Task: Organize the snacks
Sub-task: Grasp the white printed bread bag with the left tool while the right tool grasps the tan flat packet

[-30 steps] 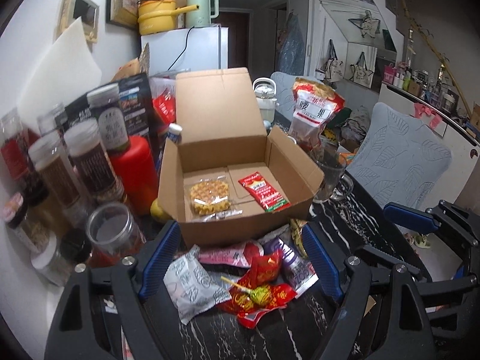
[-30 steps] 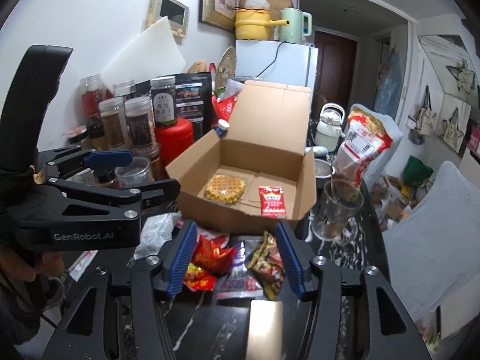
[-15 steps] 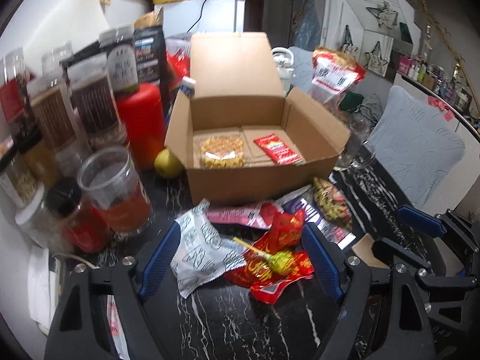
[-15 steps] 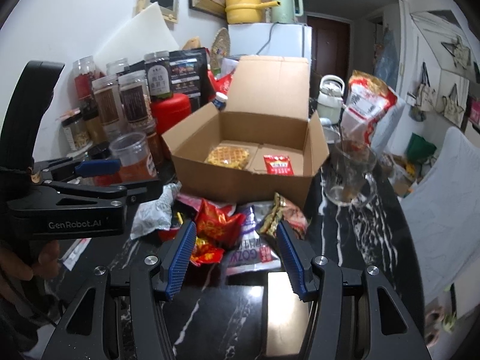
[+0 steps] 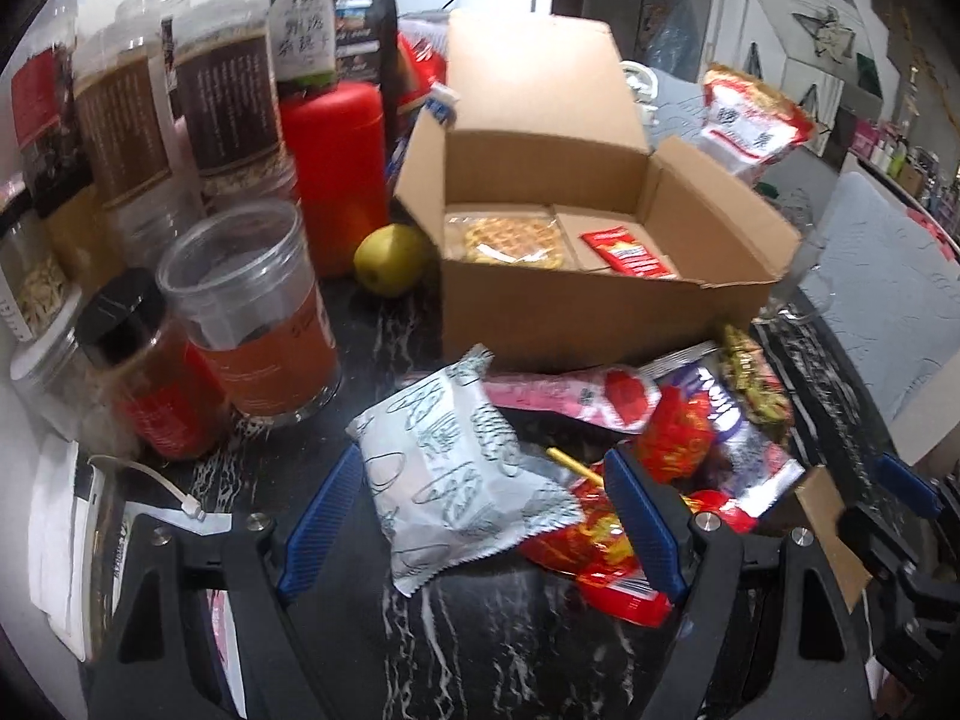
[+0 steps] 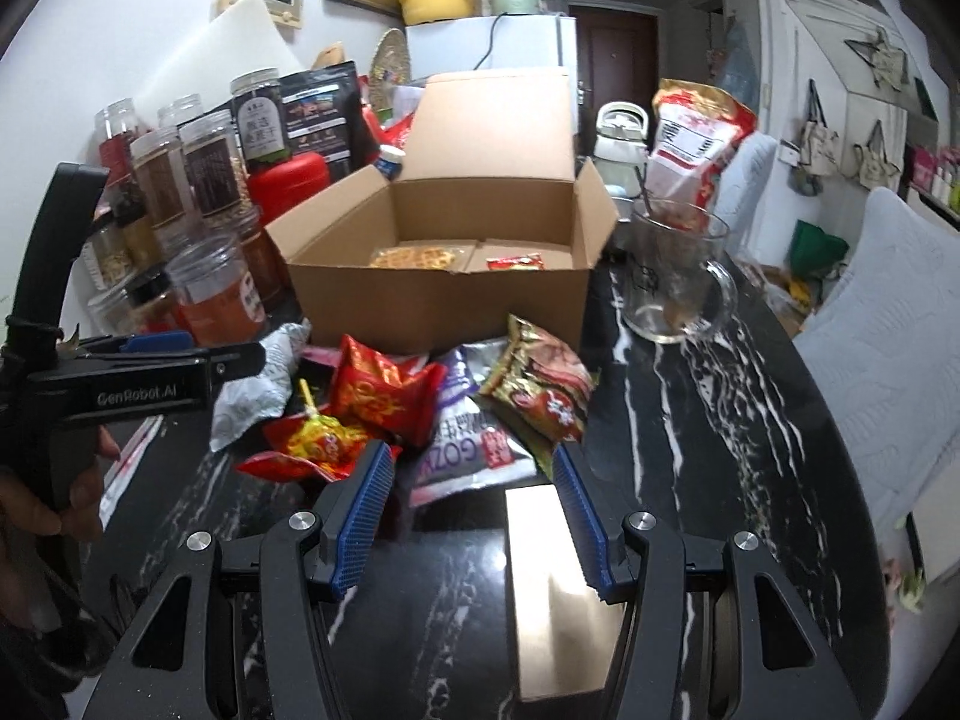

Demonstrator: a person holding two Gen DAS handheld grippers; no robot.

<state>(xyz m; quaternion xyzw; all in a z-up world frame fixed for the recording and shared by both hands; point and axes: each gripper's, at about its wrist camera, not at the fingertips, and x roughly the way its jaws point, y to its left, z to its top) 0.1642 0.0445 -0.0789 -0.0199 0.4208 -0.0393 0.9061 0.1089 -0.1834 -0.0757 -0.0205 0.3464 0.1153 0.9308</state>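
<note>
An open cardboard box [image 5: 600,312] [image 6: 444,300] holds a waffle [image 5: 504,237] and a red sachet [image 5: 630,252]. A pile of snack packets lies in front of it. My left gripper [image 5: 480,480] is open, its jaws on either side of a white packet [image 5: 456,462], low over the table. In the right wrist view it shows at the left [image 6: 180,366]. My right gripper [image 6: 471,474] is open at the near edge of a purple packet [image 6: 468,444], between a red packet [image 6: 378,396] and a brown one [image 6: 540,384].
Jars [image 5: 252,306] and a red canister [image 5: 333,168] crowd the left side, with a yellow fruit [image 5: 390,258] by the box. A glass mug [image 6: 672,276] and a large snack bag [image 6: 696,138] stand right of the box. A light chair [image 6: 888,324] is at the right.
Both grippers have dropped lower and moved forward to the snack pile. The left one has shifted left so the white packet now lies between its jaws.
</note>
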